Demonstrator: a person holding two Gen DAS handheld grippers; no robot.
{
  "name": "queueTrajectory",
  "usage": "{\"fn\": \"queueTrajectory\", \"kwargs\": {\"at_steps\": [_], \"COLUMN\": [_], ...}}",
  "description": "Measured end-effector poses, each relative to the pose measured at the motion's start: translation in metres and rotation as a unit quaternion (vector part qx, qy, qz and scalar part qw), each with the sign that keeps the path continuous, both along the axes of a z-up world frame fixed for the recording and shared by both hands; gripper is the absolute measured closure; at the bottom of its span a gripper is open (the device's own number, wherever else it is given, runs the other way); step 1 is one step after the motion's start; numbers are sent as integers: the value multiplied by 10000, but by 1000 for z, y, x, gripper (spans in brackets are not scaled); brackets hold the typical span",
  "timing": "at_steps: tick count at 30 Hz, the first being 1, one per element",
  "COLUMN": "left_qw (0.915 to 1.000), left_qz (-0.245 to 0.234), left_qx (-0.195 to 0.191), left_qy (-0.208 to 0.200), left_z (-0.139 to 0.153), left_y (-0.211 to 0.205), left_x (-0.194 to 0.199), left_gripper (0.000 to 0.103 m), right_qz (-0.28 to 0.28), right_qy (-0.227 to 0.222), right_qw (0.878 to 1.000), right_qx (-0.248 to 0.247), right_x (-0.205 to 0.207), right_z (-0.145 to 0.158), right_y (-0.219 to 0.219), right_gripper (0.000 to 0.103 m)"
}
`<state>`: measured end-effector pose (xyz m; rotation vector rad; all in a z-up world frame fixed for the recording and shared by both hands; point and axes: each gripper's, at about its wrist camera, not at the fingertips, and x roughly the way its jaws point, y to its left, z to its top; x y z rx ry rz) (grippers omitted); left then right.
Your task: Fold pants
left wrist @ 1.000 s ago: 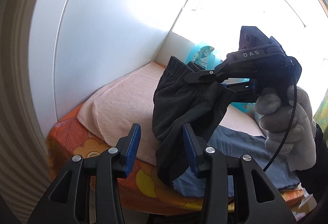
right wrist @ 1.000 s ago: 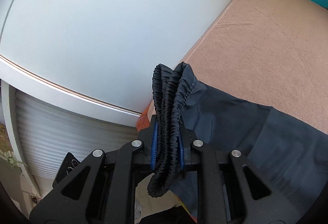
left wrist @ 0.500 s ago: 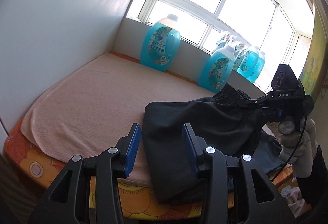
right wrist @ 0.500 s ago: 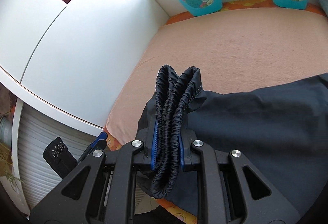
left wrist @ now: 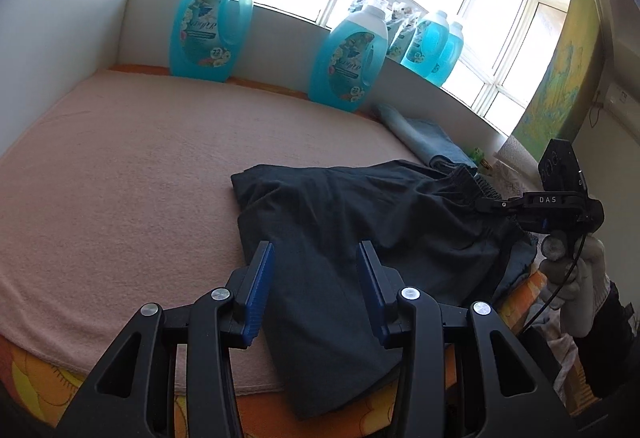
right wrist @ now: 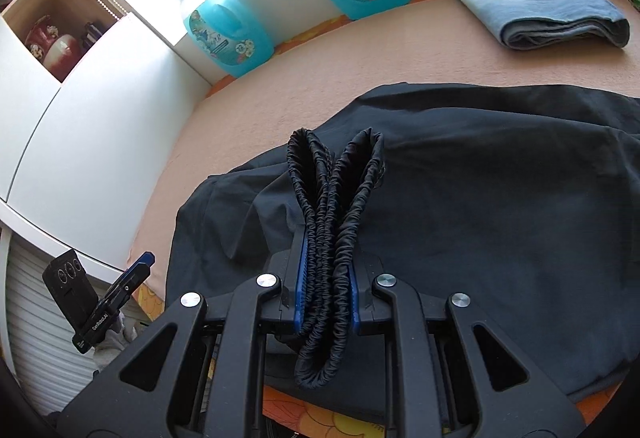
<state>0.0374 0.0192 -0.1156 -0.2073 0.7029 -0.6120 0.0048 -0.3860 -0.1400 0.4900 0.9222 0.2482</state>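
Observation:
Dark pants (left wrist: 360,222) lie spread on a pink towel-covered surface (left wrist: 120,165), one end hanging over the front edge. My right gripper (right wrist: 325,258) is shut on the doubled elastic waistband (right wrist: 332,197) of the pants (right wrist: 500,217). It shows in the left wrist view (left wrist: 486,202) at the right, holding the waistband slightly raised. My left gripper (left wrist: 316,294) is open and empty, hovering just above the hanging end of the pants. It shows at the lower left of the right wrist view (right wrist: 140,266).
Several blue detergent bottles (left wrist: 208,33) stand along the window sill at the back. A folded light-blue cloth (right wrist: 532,1) lies at the back right of the surface. A white cabinet wall (right wrist: 80,141) bounds the left side.
The pants went from hanging in the air to lying spread on the towel. My right gripper carried the waistband rightward and down. My left gripper stayed open and swung toward the window.

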Motion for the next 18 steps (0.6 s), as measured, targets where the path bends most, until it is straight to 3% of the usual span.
{"fn": "queueTrajectory", "kwargs": {"at_steps": [18], "left_qw": [9949], "left_qz": [-799], "left_qx": [598], "left_qy": [128], "left_z": [-9], "left_y": [-85], "left_x": [8], "left_gripper": [62], "right_qz": [-1174], "right_qy": [-115], "right_qw": [9926], "right_qx": [-294], "right_x": [-47], "right_z": [15], "right_y": [-147], "right_gripper": [86]}}
